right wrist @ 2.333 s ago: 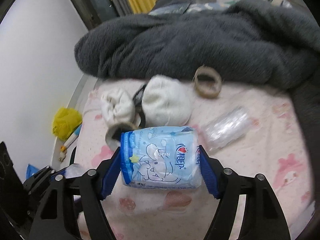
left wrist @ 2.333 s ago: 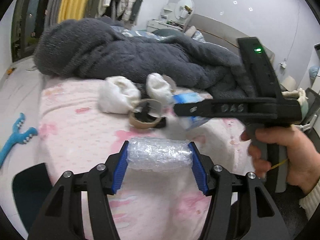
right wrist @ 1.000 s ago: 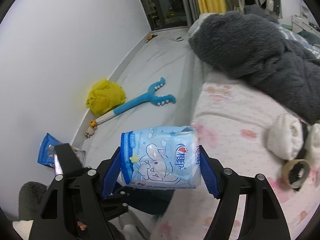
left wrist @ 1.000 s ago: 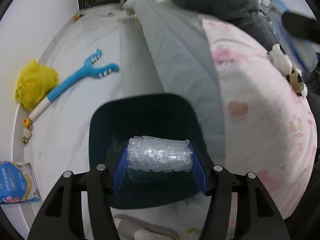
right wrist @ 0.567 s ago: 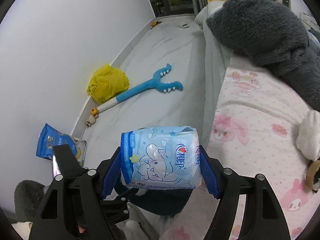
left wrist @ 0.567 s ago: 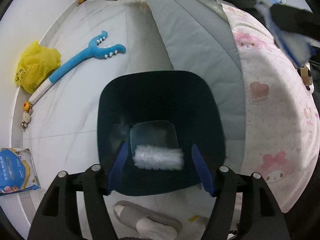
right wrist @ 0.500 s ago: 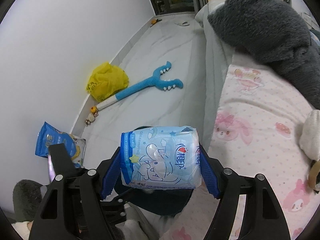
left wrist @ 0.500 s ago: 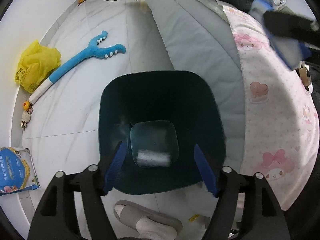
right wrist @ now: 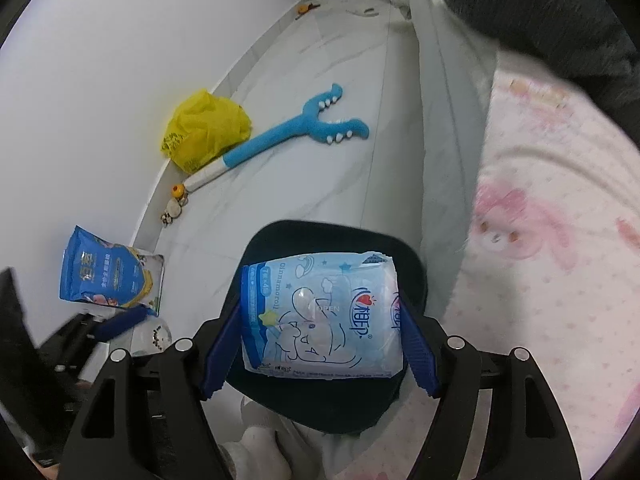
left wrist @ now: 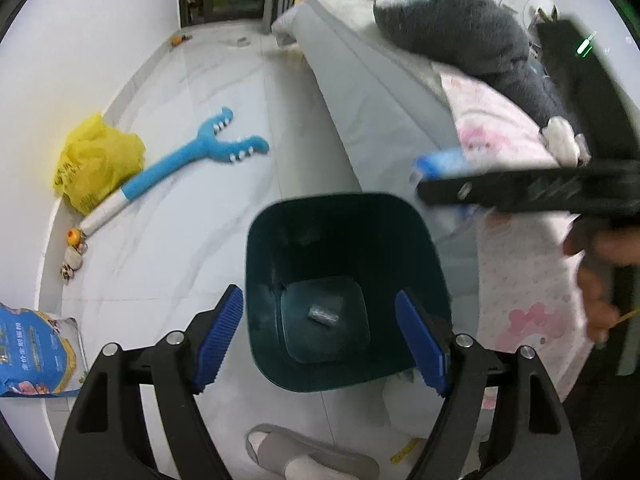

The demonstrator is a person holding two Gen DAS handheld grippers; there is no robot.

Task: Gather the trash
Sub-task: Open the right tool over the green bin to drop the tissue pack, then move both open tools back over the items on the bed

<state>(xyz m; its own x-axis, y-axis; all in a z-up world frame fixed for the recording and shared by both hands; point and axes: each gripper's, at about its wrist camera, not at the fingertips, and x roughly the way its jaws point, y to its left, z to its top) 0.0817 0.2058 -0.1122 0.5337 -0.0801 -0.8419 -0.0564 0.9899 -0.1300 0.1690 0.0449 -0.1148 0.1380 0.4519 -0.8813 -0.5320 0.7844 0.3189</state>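
Light-blue plastic tissue packet [right wrist: 320,314] lies crosswise, clamped in right gripper [right wrist: 320,344] above dark teal bin [right wrist: 412,264]; left gripper [left wrist: 320,328] gapes empty.

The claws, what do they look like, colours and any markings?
Both claws, left and right, have angular matte black frames with silver screws and ribbed blue finger pads. The right one's body carries a green indicator light. A bare hand grips its handle.
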